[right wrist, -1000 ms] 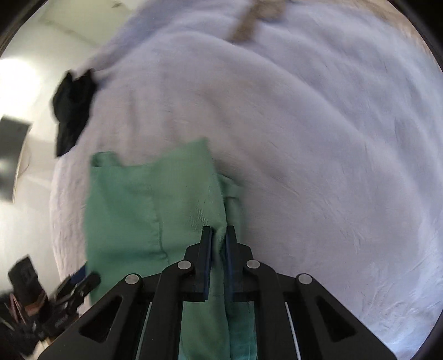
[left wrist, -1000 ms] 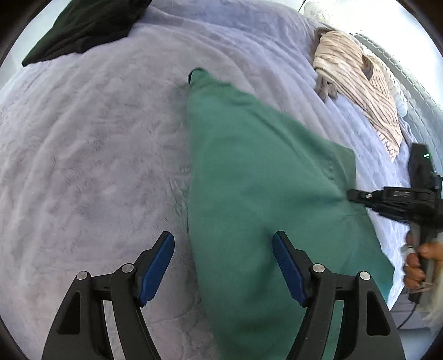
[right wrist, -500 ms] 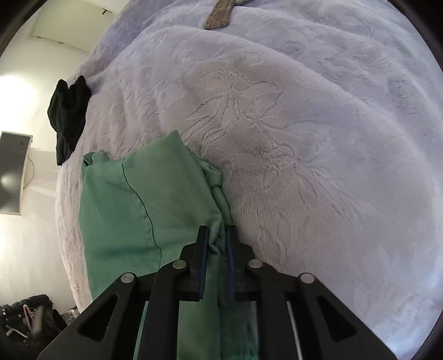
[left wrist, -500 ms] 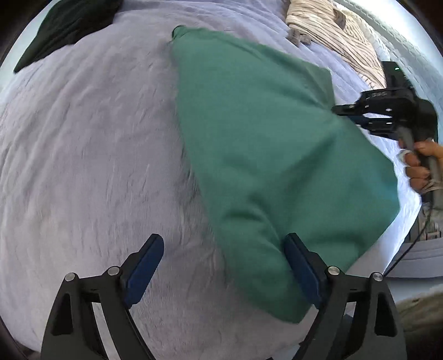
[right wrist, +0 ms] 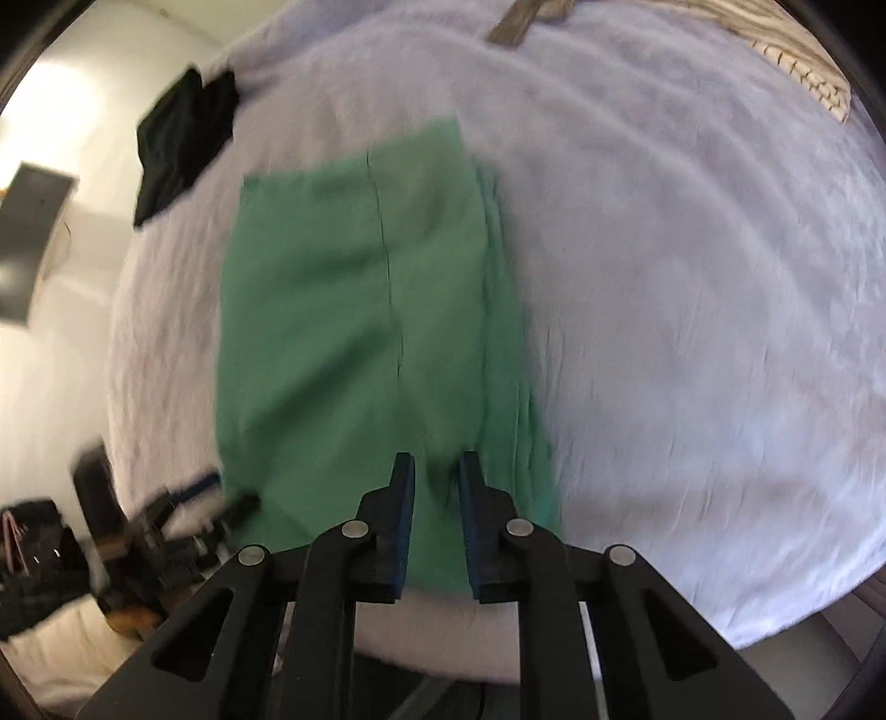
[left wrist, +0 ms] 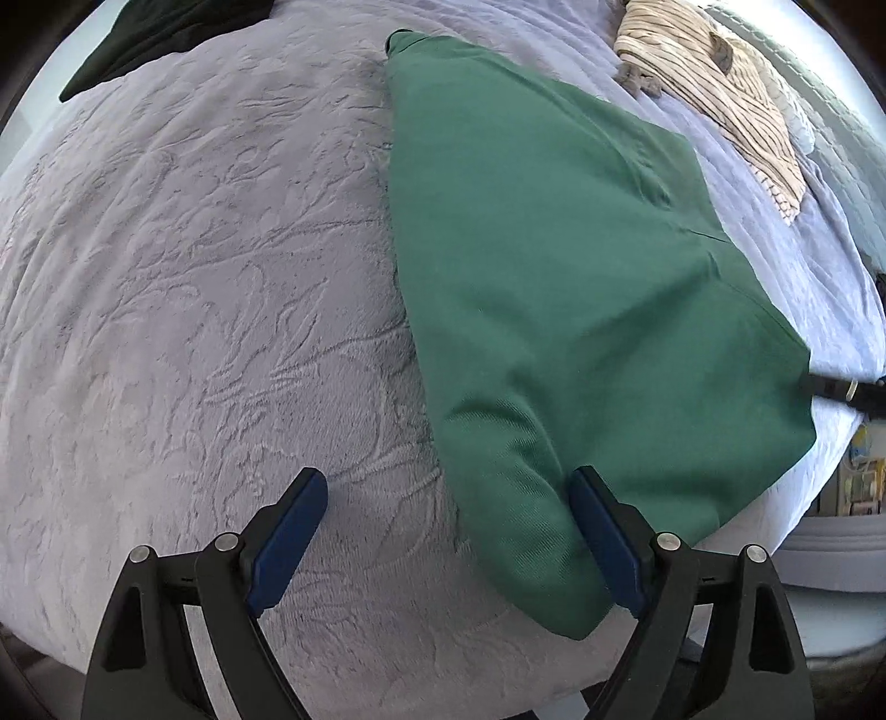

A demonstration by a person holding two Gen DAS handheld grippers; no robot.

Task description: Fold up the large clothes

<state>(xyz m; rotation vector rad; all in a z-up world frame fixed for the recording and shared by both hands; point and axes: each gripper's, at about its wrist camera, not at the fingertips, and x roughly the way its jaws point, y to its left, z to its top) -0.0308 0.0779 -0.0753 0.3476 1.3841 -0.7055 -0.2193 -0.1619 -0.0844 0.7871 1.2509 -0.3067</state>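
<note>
A folded green garment [left wrist: 565, 288] lies flat on a pale lilac bedspread [left wrist: 194, 277]. My left gripper [left wrist: 448, 531] is open wide just above the bed, its right finger touching the garment's near corner, its left finger over bare blanket. In the right wrist view the garment [right wrist: 354, 332] stretches away from my right gripper [right wrist: 434, 482], whose jaws stand slightly apart at the near hem with no cloth pinched between them. The right gripper's tip [left wrist: 830, 387] shows at the garment's right edge in the left view.
A black garment [left wrist: 155, 33] lies at the far left of the bed, also in the right wrist view [right wrist: 183, 138]. A beige striped garment [left wrist: 714, 88] lies at the far right. The bed's near edge runs just below both grippers.
My right gripper has let go of the green garment's edge and drawn back; the cloth now lies flat. My left gripper has drawn back toward the garment's near corner, still open.
</note>
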